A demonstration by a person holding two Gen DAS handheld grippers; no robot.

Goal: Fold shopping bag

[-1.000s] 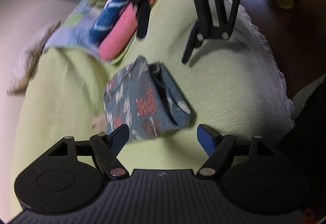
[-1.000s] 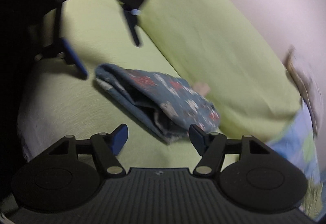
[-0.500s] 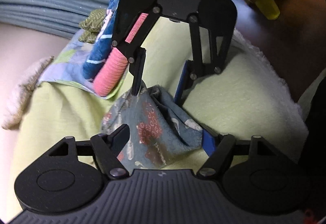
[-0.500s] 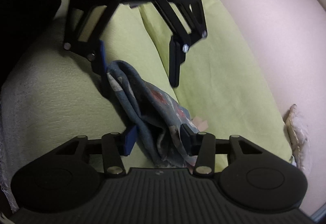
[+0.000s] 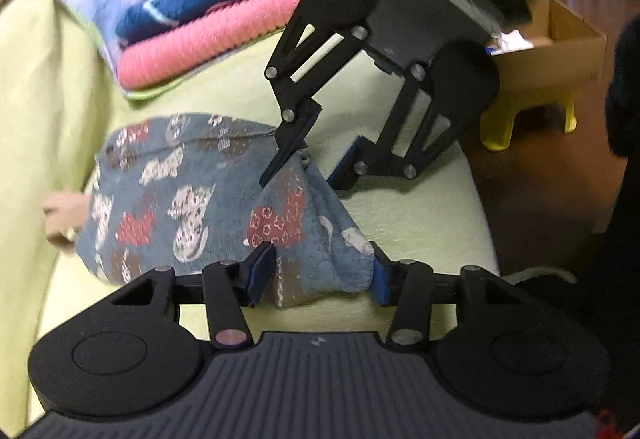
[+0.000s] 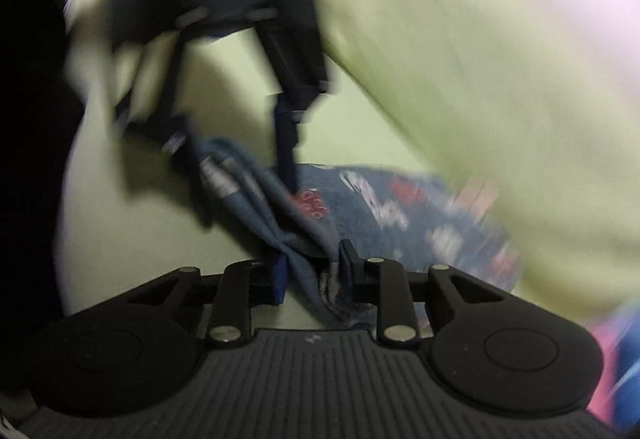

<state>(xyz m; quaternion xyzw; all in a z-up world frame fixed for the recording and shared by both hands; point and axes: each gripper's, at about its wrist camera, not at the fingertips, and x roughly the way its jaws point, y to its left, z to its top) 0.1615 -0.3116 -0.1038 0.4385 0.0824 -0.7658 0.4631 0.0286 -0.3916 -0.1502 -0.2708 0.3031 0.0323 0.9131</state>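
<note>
**Both claws on the folded bag**

The shopping bag [image 5: 188,199], blue-grey cloth printed with red hearts and pale animals, lies bunched on a yellow-green cushion [image 5: 400,215]. Behind it sits a stack of folded textiles [image 5: 208,35], pink beneath blue; a yellow stool [image 5: 528,115] stands on the floor beyond. The left claw [image 5: 316,275] is part-open, its blue pads straddling the bag's near corner. The right claw [image 6: 312,271], narrowly open, pinches a gathered fold between its pads; that view is blurred.
</note>
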